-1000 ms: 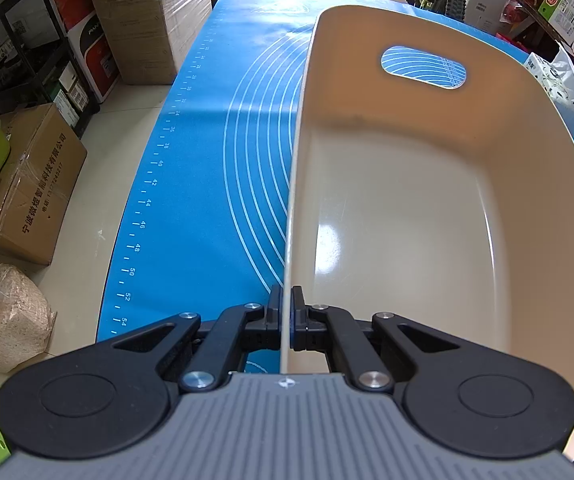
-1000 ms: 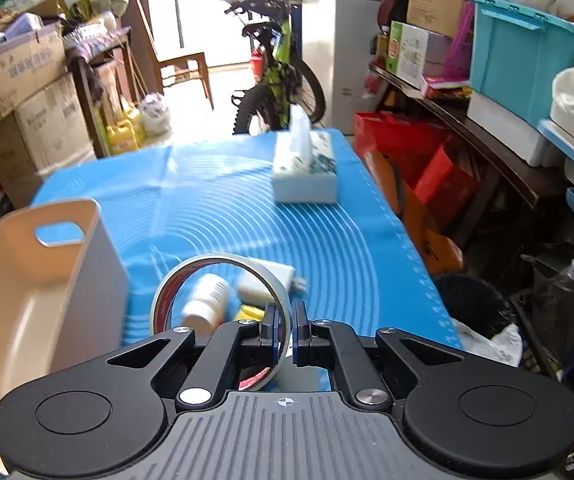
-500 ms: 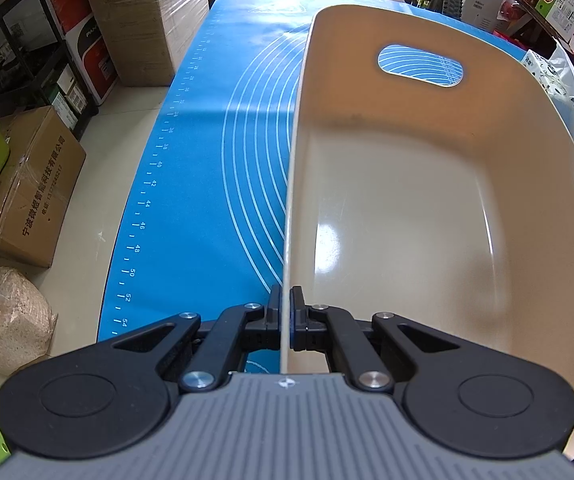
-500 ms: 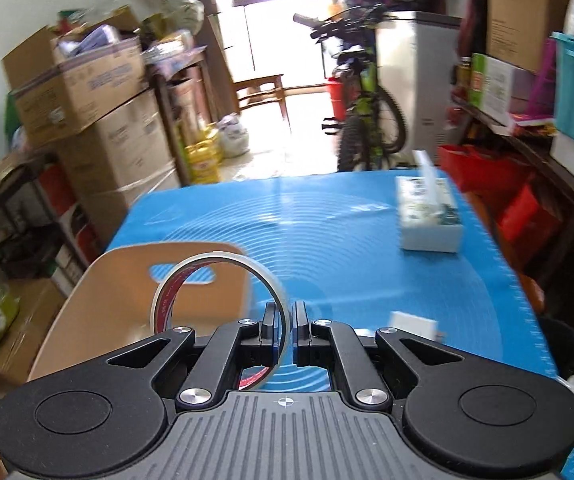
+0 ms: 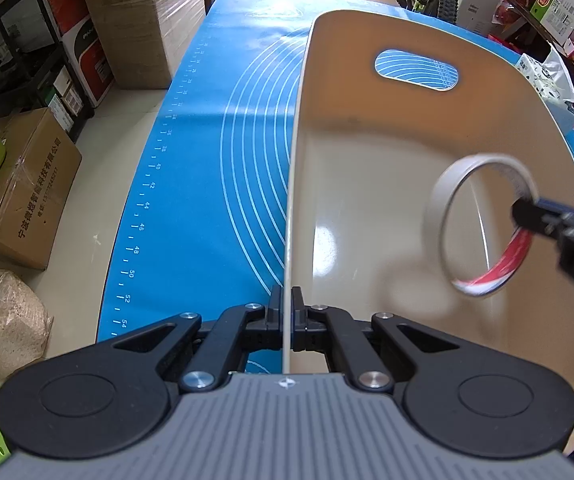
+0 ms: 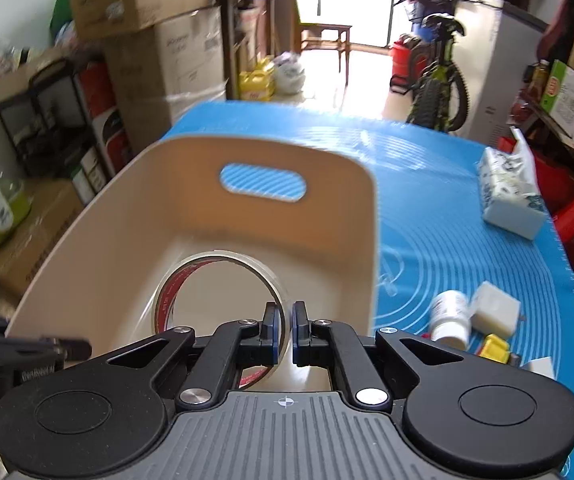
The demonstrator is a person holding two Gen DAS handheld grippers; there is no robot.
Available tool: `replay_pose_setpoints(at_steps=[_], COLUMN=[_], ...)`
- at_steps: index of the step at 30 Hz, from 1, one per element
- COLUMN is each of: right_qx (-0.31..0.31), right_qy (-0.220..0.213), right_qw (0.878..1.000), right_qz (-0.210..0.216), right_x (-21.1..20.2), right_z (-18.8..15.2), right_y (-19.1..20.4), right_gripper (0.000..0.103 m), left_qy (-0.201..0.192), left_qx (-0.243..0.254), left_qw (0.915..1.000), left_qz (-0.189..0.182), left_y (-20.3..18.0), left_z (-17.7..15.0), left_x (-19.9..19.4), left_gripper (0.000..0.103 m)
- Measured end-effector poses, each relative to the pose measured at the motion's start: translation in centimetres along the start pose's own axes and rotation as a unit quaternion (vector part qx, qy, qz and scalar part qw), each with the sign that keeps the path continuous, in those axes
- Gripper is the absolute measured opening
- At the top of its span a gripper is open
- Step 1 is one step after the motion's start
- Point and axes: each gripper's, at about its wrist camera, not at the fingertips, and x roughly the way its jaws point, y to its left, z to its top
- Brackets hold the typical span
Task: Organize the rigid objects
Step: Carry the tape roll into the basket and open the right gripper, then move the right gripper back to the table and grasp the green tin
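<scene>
My right gripper [image 6: 286, 334] clamps the tape roll [image 6: 219, 280] above the bin [image 5: 293, 200], whose wall my left gripper [image 5: 286, 320] pinches; released upright, it may roll.

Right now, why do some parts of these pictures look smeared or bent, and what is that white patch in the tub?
Left wrist view: the tape roll is smeared by motion, the mat bows from the fisheye lens, and a glare patch shines on the bin floor. Right wrist view: the background boxes and the bin rim are blurred, while the right tongs stay sharp.
</scene>
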Motion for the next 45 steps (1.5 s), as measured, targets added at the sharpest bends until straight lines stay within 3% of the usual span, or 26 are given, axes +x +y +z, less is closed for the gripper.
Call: replay_pose_setpoints(at_steps=[6,7,11,13,16,22,31,35,44,45], right_qx=[-0.022,-0.014,0.005,0.014,0.027,0.035,0.090,0.110,0.118,0.120], right_qy=[0.009,0.006,-0.030,-0.046,-0.060,-0.066,0.006,0.061,0.117,0.119], right_qw=[1.000,1.000,0.999,0.999,0.998,0.997,0.993,0.989,0.984,0.984], right_qz=[0.009,0.015,0.023,0.023,0.023,-0.018,-0.078,-0.080,-0.063,-0.060], right_x=[0.2,-0.2,-2.4,-3.7,-5.3,-7.2,-5.4,-3.7,-1.4,-1.2], right_z=[-0.3,-0.2,0.3,0.6,0.8,-0.3,-4.4,-6.0,-7.4,-7.5], right_y=[0.7,0.5,-0.4,-1.0,-2.4,-6.3,-12.7,-13.7,-14.2,-14.2], right_gripper=[0.023,0.036,0.041,0.052,0.059,0.070,0.077,0.079,0.084,0.089], left_qy=[0.000,0.000,0.001,0.001,0.000,0.000,0.000,0.000,0.000,0.000], left_qx=[0.001,0.001,0.002,0.002,0.003,0.003,0.001,0.003,0.004,0.005], left_qw=[1.0000,1.0000,1.0000,1.0000,1.0000,1.0000,1.0000,1.0000,1.0000,1.0000], left_qz=[0.002,0.002,0.003,0.003,0.004,-0.001,-0.005,-0.003,0.000,0.000], left_y=[-0.1,-0.1,-0.2,-0.2,-0.2,0.0,0.1,0.0,-0.1,-0.1], left_z=[0.0,0.0,0.1,0.1,0.1,0.0,0.1,0.0,0.1,0.1], left_x=[0.0,0.0,0.0,0.0,0.0,-0.1,-0.1,-0.1,-0.1,-0.1], left_gripper=[0.003,0.003,0.003,0.003,0.003,0.003,0.003,0.003,0.003,0.003])
